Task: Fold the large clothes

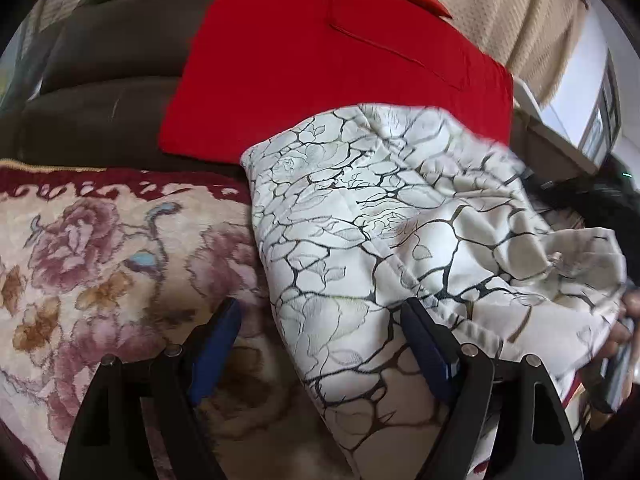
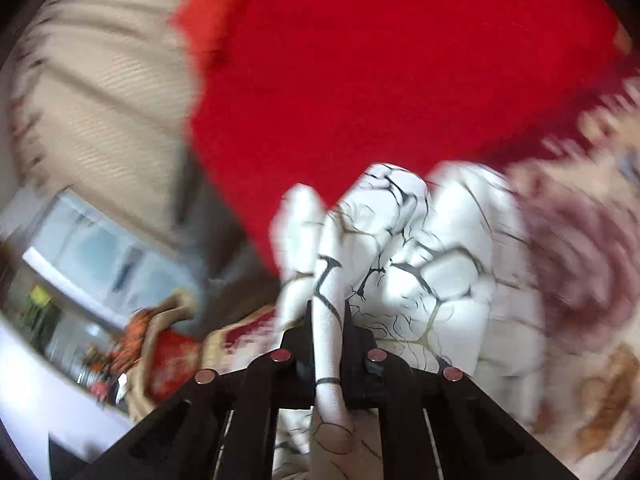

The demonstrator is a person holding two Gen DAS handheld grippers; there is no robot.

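A white garment with a black crackle print (image 1: 384, 216) lies bunched on a floral blanket (image 1: 100, 264). My left gripper (image 1: 320, 312) is open, its blue-padded fingers (image 1: 218, 344) spread on either side of the garment's near edge without holding it. In the right wrist view, which is blurred by motion, my right gripper (image 2: 328, 312) is shut on a fold of the same white garment (image 2: 420, 240), which is lifted and gathered in front of it. A red garment (image 1: 320, 60) lies flat just behind the white one and also shows in the right wrist view (image 2: 380, 80).
A dark brown sofa back (image 1: 112, 72) rises behind the blanket. A beige knitted throw (image 1: 512, 12) hangs at the far right. A hand (image 1: 624, 328) shows at the right edge. A window (image 2: 88, 240) and cluttered items sit far left in the right wrist view.
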